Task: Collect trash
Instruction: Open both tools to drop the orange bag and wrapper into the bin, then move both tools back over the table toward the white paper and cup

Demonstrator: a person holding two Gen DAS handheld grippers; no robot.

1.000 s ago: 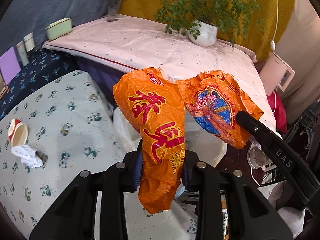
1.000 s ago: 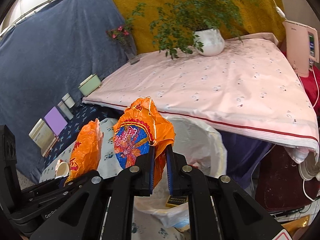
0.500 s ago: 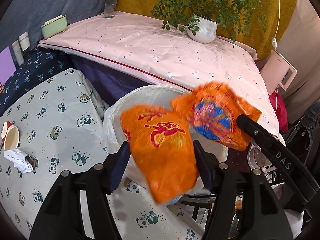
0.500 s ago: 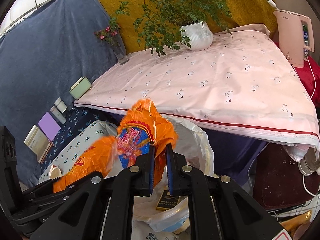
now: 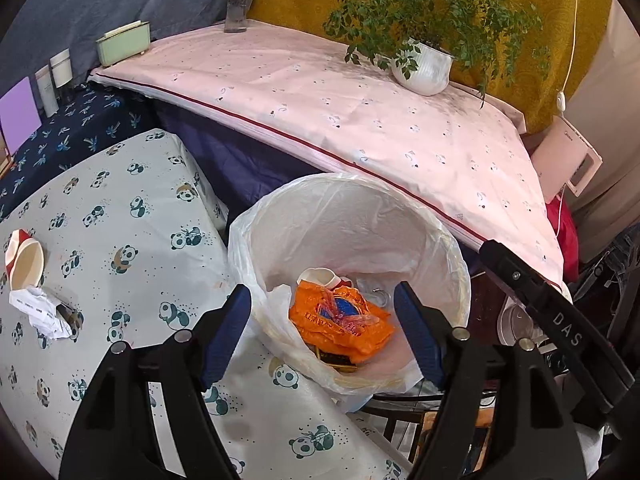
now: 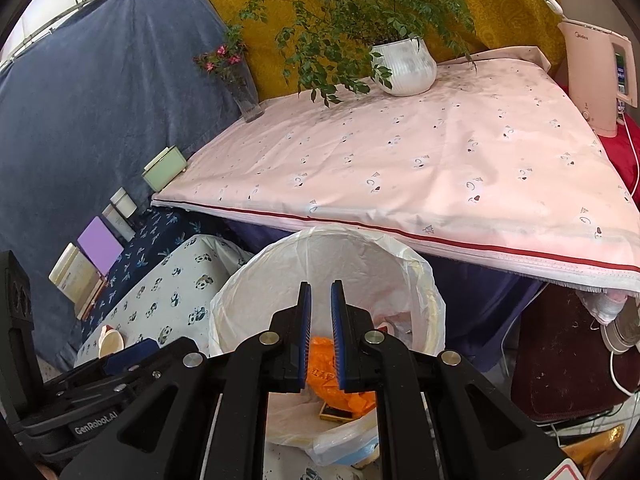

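Orange printed wrappers [image 5: 340, 320] lie inside the white-lined trash bin [image 5: 360, 188], beside a paper cup and a small dark box. My left gripper [image 5: 320, 300] hangs just above the bin's near rim. Its jaws are opening and nothing is between them. My right gripper [image 6: 321, 292] is over the same bin [image 6: 320, 236], shut to a narrow slit and empty; the wrappers [image 6: 320, 364] show below it. On the panda-print table, a paper cup [image 5: 24, 264] and crumpled paper [image 5: 40, 312] lie at the left.
A pink-clothed table [image 5: 360, 112] stands behind the bin with a potted plant [image 5: 424, 64], a flower vase [image 5: 238, 0] and a green box [image 5: 124, 42]. A pink appliance [image 6: 596, 80] and cables crowd the right. The bin touches the panda table's edge [image 5: 208, 216].
Both grippers held orange wrappers over the bin a second ago. The left jaws spread and its wrapper fell; the right one's wrapper also dropped. Both wrappers now lie in the bin.
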